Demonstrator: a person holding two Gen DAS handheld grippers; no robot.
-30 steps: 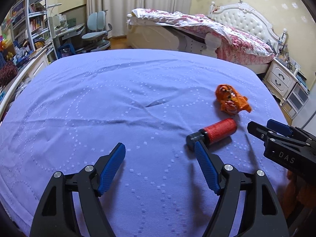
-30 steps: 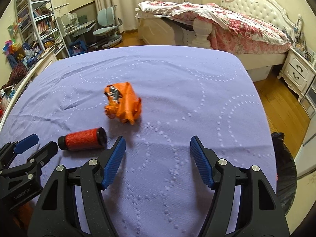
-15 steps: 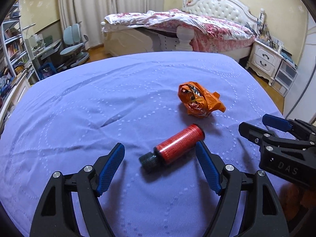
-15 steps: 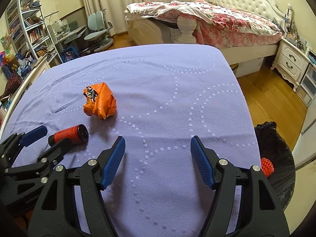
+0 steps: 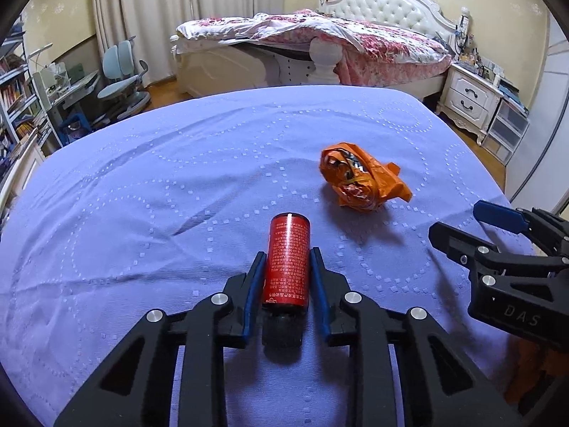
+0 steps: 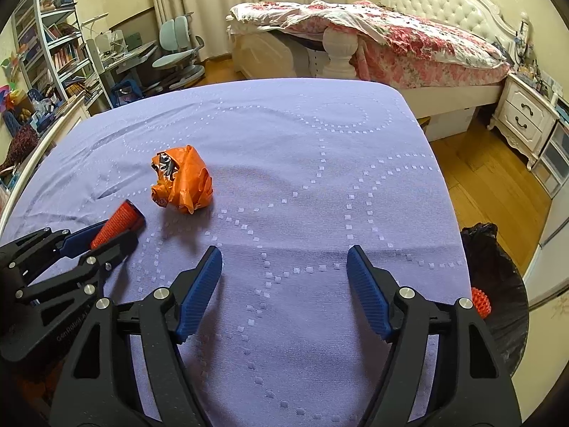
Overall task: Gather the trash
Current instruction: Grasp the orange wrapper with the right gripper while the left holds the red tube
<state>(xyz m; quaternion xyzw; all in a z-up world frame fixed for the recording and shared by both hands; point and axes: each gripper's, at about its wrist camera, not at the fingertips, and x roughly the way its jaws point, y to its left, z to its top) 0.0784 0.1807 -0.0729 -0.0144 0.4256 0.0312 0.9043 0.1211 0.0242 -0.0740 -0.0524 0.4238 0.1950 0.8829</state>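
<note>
Surface: one worktop (image 5: 149, 185) under a lilac cloth stitched with dotted circles.

Left hand-held gripper (image 5: 287, 267): its jaws have just been closing and now sit narrow, both blue pads pressed against the sides of one red canister (image 5: 288, 259). The canister lies lengthwise between the jaws, black cap end toward the camera, red printed body pointing away. In the right wrist view the same canister (image 6: 121, 222) shows at the left edge, clamped in the left hand-held gripper (image 6: 106, 235), with its far end sticking out past the fingertips.

Loose trash on the cloth, count: one crumpled orange wrapper (image 5: 359, 178), lying beyond and to the right of the canister, apart from it. In the right wrist view the wrapper (image 6: 183, 179) sits left of centre, untouched by either tool.

Right hand-held gripper (image 6: 284, 284): jaws have just been opening a little and stand wide, with only bare cloth between the two blue pads. It also shows at the right edge of the left wrist view (image 5: 473, 222), near the worktop's right side.

Far right, below the worktop edge: one black-lined bin (image 6: 498, 284) on the wooden floor, with one red knobbly ball (image 6: 480, 301) visible in it.

Totals: two hand-held grippers, one canister, one wrapper, one bin.
</note>
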